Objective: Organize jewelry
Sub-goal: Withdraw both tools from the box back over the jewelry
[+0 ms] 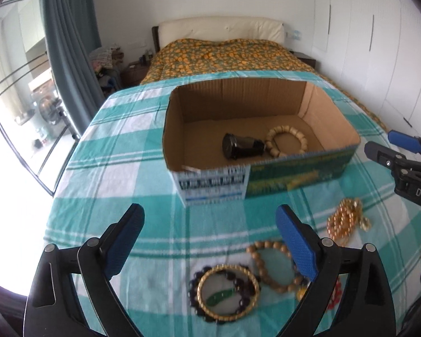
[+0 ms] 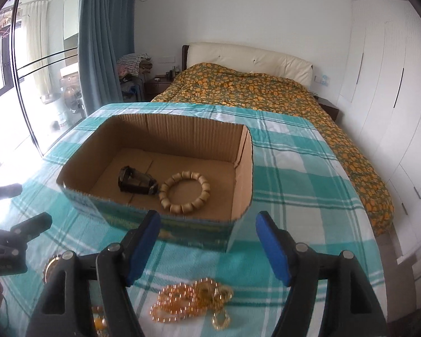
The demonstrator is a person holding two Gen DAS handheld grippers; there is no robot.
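Two pieces already lie in the cardboard box [image 1: 308,106]; the rest sit on the counter [image 1: 103,185] near me. I hold both the left gripper [image 1: 210,238] and right gripper [image 2: 207,250] with jaws spread, empty. Risk: the gold bead chain [image 2: 188,300] may snag or trail; the overlapped gold bangle [image 1: 228,292] may drag its neighbours.

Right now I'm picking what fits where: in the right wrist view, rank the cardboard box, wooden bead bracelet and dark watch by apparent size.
1. cardboard box
2. wooden bead bracelet
3. dark watch, slightly smaller than the bracelet beside it
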